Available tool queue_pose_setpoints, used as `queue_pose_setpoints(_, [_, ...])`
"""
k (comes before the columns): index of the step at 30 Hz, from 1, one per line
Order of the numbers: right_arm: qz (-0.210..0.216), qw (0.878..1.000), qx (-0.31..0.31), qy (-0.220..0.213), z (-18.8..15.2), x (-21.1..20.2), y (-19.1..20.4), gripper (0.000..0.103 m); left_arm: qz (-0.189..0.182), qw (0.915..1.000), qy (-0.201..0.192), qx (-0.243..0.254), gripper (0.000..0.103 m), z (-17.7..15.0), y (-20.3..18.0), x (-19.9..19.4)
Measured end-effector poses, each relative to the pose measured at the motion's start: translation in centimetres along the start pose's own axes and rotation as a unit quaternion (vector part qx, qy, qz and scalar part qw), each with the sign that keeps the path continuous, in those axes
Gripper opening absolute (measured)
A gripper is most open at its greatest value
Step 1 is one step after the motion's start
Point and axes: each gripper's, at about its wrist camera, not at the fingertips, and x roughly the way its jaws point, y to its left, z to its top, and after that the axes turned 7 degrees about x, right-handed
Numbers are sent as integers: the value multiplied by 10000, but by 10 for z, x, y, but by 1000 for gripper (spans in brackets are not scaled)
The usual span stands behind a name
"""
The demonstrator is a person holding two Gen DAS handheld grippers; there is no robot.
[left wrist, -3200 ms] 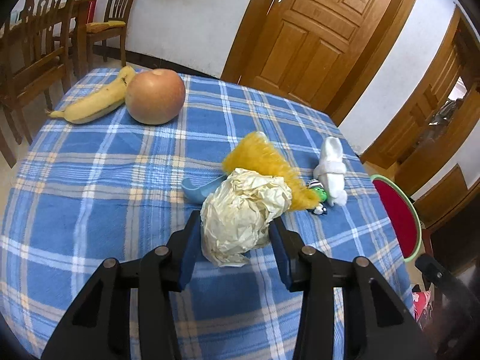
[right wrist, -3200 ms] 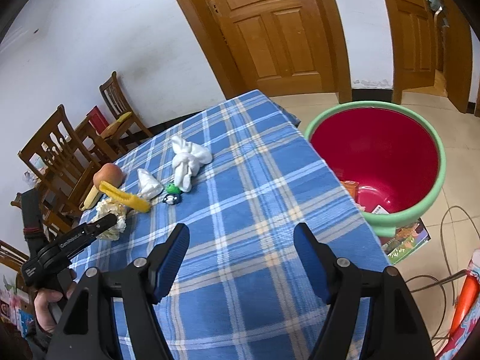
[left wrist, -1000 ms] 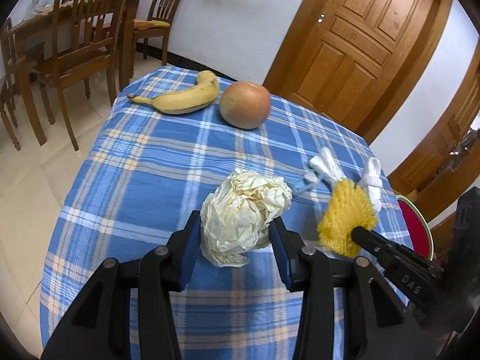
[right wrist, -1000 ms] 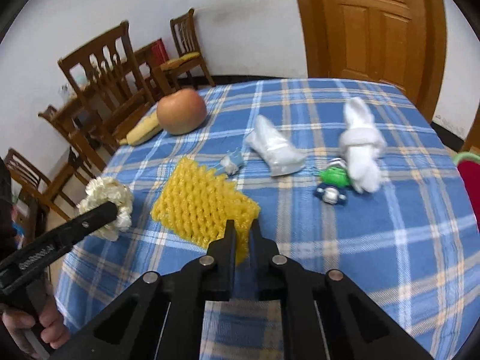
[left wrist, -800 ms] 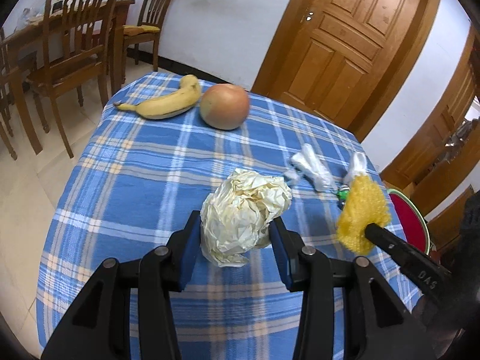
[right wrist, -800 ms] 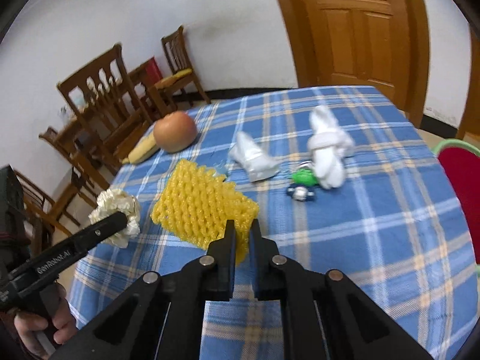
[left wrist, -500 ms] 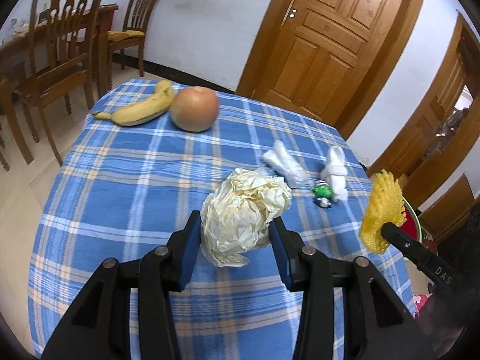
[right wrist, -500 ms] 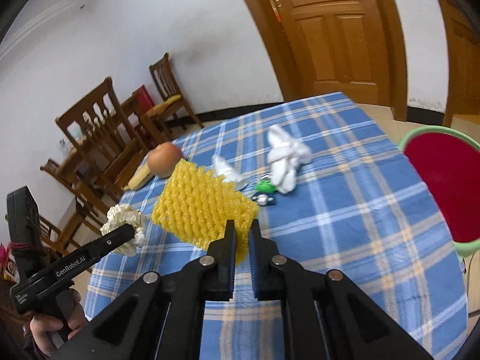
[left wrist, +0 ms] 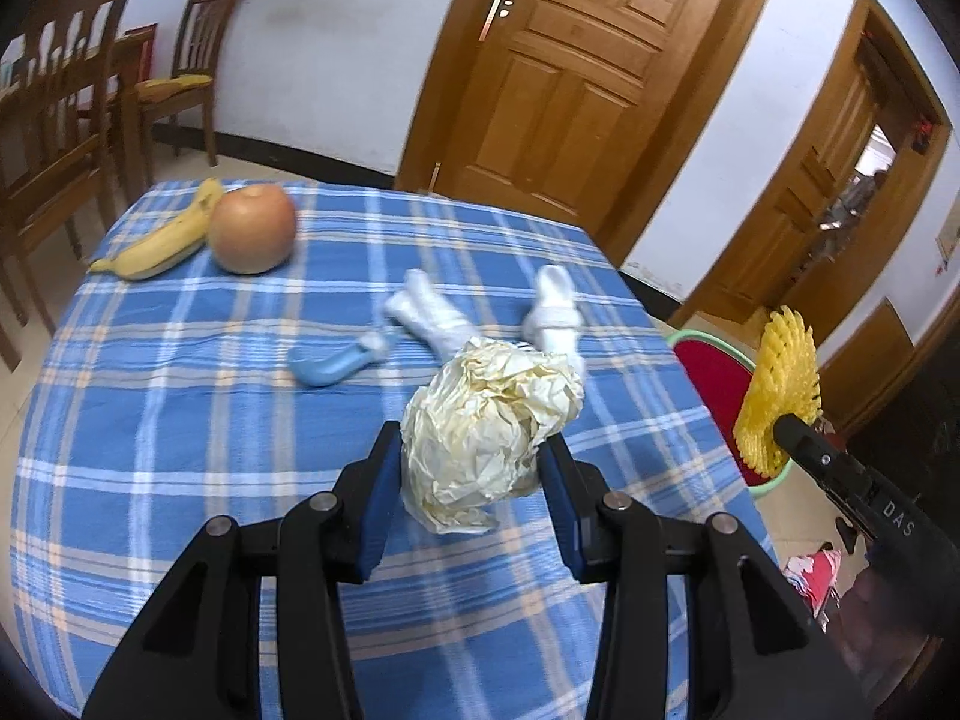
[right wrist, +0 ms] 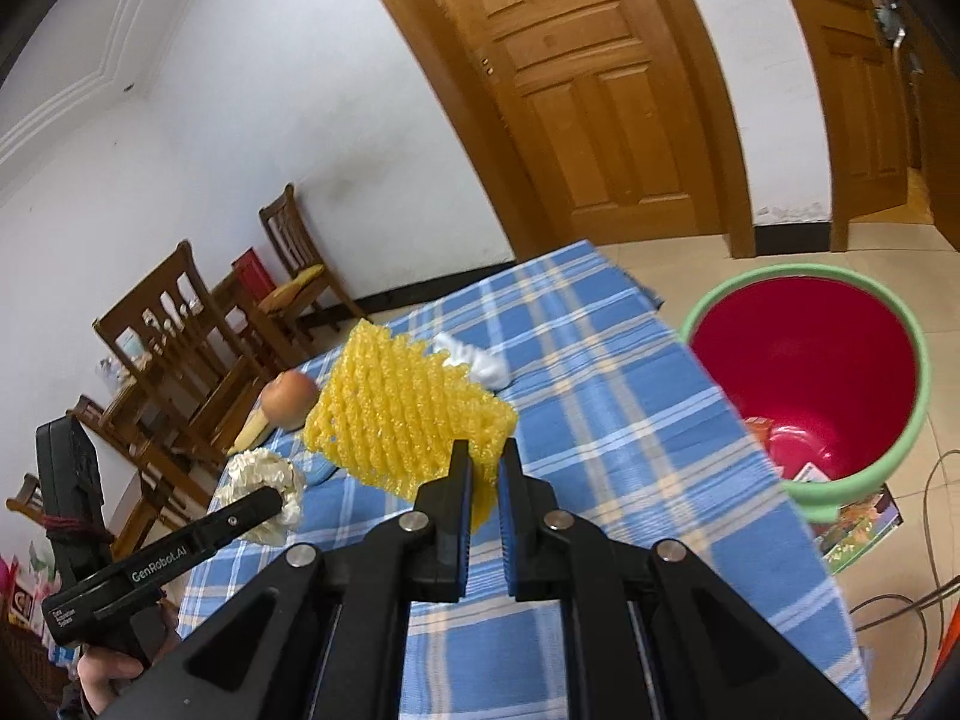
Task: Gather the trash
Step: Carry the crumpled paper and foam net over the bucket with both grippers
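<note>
1. Your left gripper (left wrist: 471,468) is clamped on the crumpled paper ball (left wrist: 489,429) — both blue pads press its sides, and the ball is lifted clear of the blue plaid tablecloth (left wrist: 180,420).
2. Your right gripper (right wrist: 483,480) has its jaws drawn together on one corner of the yellow foam fruit net (right wrist: 402,414); the rest of the net fans out above the cloth, free of it.
3. Take the red bin with the green rim (right wrist: 804,384) as your landmark. It stands on the floor just beside the table's edge, and some litter lies at its bottom.
4. In the left wrist view the net shows in front of the bin's rim; in the right wrist view it sits over the table, on the table side of the bin.
5. The paper ball hangs further from the bin than the net does, over the middle of the cloth.
6. On the cloth, nearest the bin, lies a knotted white rag (left wrist: 555,309); a second white wad (left wrist: 426,312) lies beyond it, then a pale blue scoop (left wrist: 336,363).
7. Farthest from the bin — at the opposite end of the table — a round orange-brown fruit (left wrist: 252,228) touches a banana (left wrist: 159,240).
8. Wooden chairs (left wrist: 54,138) stand past that far end, and a panelled wooden door (left wrist: 576,72) is behind the table.
</note>
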Motion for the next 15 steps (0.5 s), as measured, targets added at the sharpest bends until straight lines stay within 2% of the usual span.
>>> queue_pose_setpoints(15, [-258,9975,459,-469,18,-31,-54,10,-479,9974,112,528,45,15,-73,25])
